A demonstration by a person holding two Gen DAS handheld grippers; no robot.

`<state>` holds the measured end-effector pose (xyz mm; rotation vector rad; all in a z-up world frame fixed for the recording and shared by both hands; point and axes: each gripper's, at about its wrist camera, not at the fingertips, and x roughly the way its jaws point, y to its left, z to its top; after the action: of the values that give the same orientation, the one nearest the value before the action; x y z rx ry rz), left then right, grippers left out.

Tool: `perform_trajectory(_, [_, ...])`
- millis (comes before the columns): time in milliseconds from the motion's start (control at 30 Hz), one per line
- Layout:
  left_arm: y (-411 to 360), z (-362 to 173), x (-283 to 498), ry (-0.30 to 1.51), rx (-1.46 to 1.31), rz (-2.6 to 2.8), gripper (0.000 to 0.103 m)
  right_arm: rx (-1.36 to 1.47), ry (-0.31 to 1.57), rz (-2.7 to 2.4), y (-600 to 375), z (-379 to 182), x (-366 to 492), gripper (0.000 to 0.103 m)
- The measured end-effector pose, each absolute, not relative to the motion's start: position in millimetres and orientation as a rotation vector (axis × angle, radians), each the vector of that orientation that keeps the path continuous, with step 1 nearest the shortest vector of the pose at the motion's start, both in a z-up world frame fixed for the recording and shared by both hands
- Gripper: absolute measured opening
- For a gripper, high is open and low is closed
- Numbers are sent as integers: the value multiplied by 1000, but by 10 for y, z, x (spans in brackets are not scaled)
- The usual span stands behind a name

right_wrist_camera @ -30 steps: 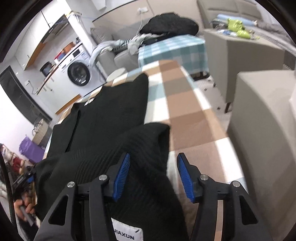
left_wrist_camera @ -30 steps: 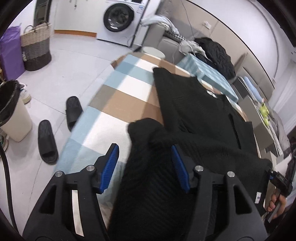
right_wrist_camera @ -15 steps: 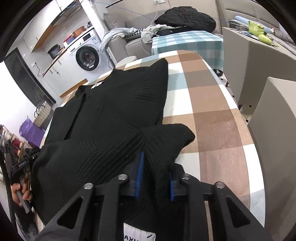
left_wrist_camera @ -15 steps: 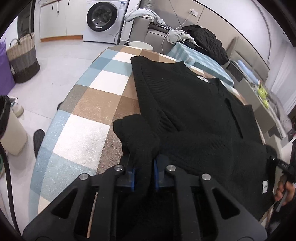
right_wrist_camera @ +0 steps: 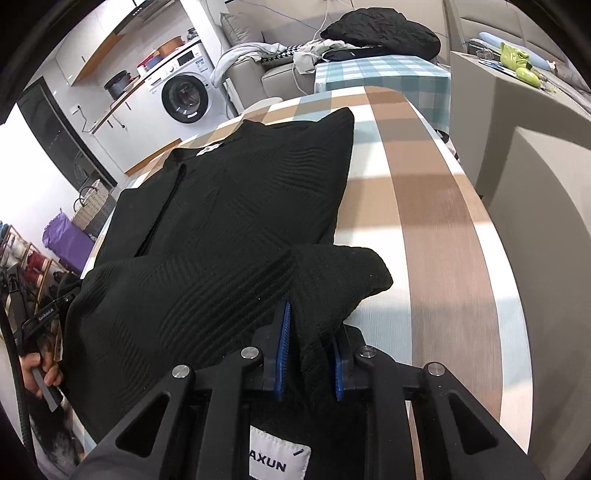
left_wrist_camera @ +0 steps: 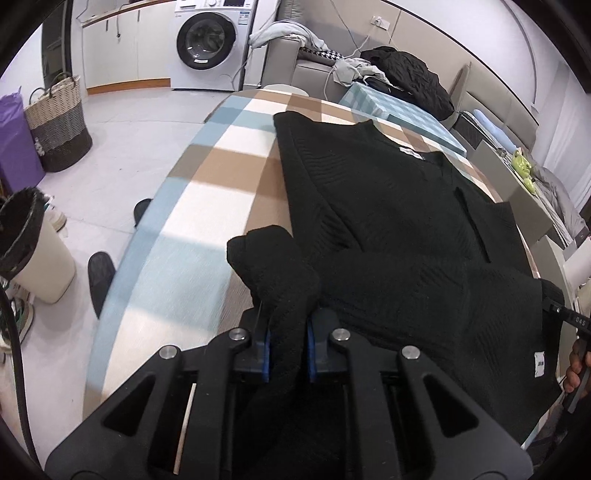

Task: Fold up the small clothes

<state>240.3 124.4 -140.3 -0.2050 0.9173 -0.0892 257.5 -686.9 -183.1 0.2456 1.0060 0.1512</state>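
Observation:
A black ribbed knit garment point(left_wrist_camera: 388, 206) point(right_wrist_camera: 236, 199) lies spread on the checked tablecloth point(left_wrist_camera: 207, 206) point(right_wrist_camera: 436, 229), collar end far from me. Its near hem is lifted and doubled over toward the collar. My left gripper point(left_wrist_camera: 287, 343) is shut on the hem's left corner, a bunch of black knit squeezed between the blue pads. My right gripper point(right_wrist_camera: 309, 354) is shut on the hem's right corner in the same way. A white label point(right_wrist_camera: 279, 459) shows under the right gripper. In each view the other gripper shows at the garment's far edge, held by a hand point(right_wrist_camera: 38, 363).
Left of the table on the white floor are a black-lined bin point(left_wrist_camera: 29, 251), slippers point(left_wrist_camera: 99, 273) and a woven basket point(left_wrist_camera: 59, 129). A washing machine point(left_wrist_camera: 207, 40) stands behind. A grey sofa with clothes point(right_wrist_camera: 380, 33) and a grey block point(right_wrist_camera: 546, 206) flank the right side.
Both grippers closed from open onto the hem corners. They then carried the hem forward over the garment, so more of the cloth now lies doubled.

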Motion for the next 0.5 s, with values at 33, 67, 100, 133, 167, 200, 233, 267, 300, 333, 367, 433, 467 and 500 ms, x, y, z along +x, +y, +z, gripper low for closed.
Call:
perform_trajectory(33, [1274, -1396, 2349, 918, -211, -85, 11, 245, 1005, 157, -6859, -1821, 2497, 19])
perform_trajectory(67, [1312, -1381, 2291, 915, -219, -83, 11, 242, 1003, 158, -6853, -1808, 2439, 19])
perform_trajectory(100, [1332, -1369, 2252, 911, -223, -82, 11, 241, 1002, 157, -6850, -1800, 2405, 19])
perform_trajectory(133, [1352, -1355, 2223, 906, -226, -79, 12, 238, 991, 156, -6847, -1778, 2370, 19])
perform_trajectory(167, [1364, -1341, 2182, 901, -230, -79, 13, 237, 979, 156, -6849, -1770, 2347, 22])
perform_trajectory(200, [1386, -1321, 2148, 893, -236, -76, 15, 239, 975, 146, -6862, -1765, 2343, 27])
perform_trajectory(233, [1412, -1304, 2117, 888, -244, -69, 19, 246, 980, 137, -6890, -1757, 2334, 28])
perform_trajectory(267, [1445, -1283, 2087, 887, -252, -60, 21, 252, 982, 139, -6916, -1750, 2313, 30])
perform_trajectory(300, [1455, -1269, 2038, 886, -259, -56, 23, 257, 977, 139, -6944, -1730, 2276, 32])
perform_trajectory(333, [1493, -1249, 1998, 884, -273, -50, 27, 256, 969, 134, -6957, -1715, 2223, 35])
perform_trajectory(367, [1518, -1230, 1963, 880, -280, -43, 31, 258, 958, 129, -6986, -1693, 2156, 43])
perform_trajectory(433, [1592, -1204, 1867, 869, -287, -19, 37, 261, 946, 131, -7041, -1669, 2030, 44])
perform_trajectory(467, [1634, -1202, 1811, 864, -289, -2, 39, 259, 946, 129, -7054, -1676, 1977, 44])
perform_trajectory(500, [1654, -1206, 1769, 863, -291, 8, 39, 251, 949, 125, -7074, -1687, 1923, 44])
